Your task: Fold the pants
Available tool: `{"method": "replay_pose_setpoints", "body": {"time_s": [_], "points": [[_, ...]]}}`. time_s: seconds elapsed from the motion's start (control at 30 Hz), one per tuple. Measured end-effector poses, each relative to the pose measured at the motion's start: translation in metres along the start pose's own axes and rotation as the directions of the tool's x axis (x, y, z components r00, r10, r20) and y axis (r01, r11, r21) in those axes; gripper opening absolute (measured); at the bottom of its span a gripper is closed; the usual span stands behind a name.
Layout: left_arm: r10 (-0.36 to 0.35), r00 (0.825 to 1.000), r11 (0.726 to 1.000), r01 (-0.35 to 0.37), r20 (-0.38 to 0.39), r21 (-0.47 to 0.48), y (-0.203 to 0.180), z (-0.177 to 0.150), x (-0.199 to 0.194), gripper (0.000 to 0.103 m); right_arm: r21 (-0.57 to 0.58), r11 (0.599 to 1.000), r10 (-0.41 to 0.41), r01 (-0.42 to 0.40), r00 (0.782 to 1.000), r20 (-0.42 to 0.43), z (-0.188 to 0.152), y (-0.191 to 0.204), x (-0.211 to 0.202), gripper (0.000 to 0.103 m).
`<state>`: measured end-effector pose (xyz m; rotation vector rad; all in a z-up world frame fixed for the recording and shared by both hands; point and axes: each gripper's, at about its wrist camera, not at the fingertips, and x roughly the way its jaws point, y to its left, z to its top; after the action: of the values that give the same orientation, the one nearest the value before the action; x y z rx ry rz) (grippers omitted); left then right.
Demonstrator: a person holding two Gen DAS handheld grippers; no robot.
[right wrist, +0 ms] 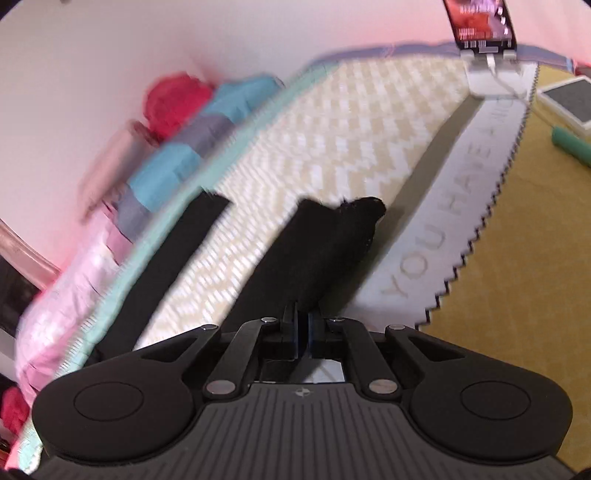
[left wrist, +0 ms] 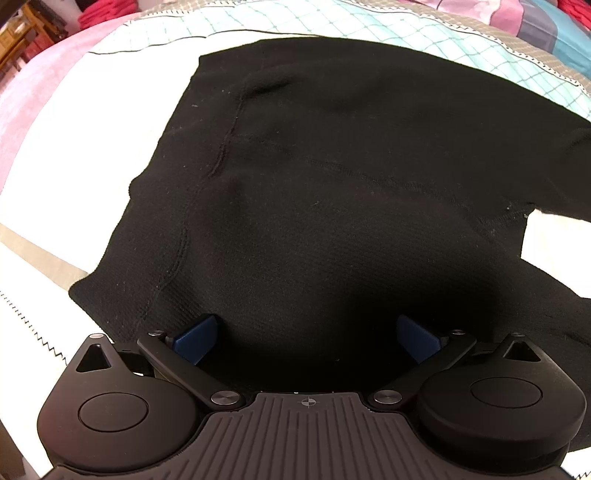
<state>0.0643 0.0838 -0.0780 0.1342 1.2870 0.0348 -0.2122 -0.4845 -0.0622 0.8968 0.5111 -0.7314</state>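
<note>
Here, my left gripper (left wrist: 306,341) was spread wide, low in the frame, right over the top part of the black pants (left wrist: 314,177). It held nothing, maybe so it could press the cloth flat. My right gripper (right wrist: 302,325) was pinched tight on one leg (right wrist: 325,251), I think to lift it over the other leg (right wrist: 173,258) at the middle left. The pants lay on a bed (right wrist: 332,140) with a zigzag cover. A phone (right wrist: 480,22) stood at the upper right, and pillows (right wrist: 184,147) lay at the upper left.
</note>
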Motion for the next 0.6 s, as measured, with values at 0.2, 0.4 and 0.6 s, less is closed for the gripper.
{"method": "replay_pose_setpoints", "body": {"time_s": [0.2, 0.4, 0.6], "points": [[-0.015, 1.0, 1.0, 0.015, 0.021, 0.018, 0.001, -0.005, -0.001, 0.103, 0.063, 0.997, -0.056, 0.055, 0.998, 0.018, -0.001, -0.017, -0.012, 0.007], [-0.022, 0.998, 0.999, 0.02, 0.058, 0.026, 0.0, -0.015, -0.006, 0.103, 0.202, 0.975, -0.107, 0.094, 0.993, 0.053, 0.003, -0.017, -0.02, 0.012], [-0.034, 0.996, 0.999, 0.031, 0.084, 0.035, 0.001, -0.022, -0.01, 0.103, 0.102, 0.988, -0.123, 0.118, 0.991, 0.047, -0.017, 0.013, -0.03, 0.073]]}}
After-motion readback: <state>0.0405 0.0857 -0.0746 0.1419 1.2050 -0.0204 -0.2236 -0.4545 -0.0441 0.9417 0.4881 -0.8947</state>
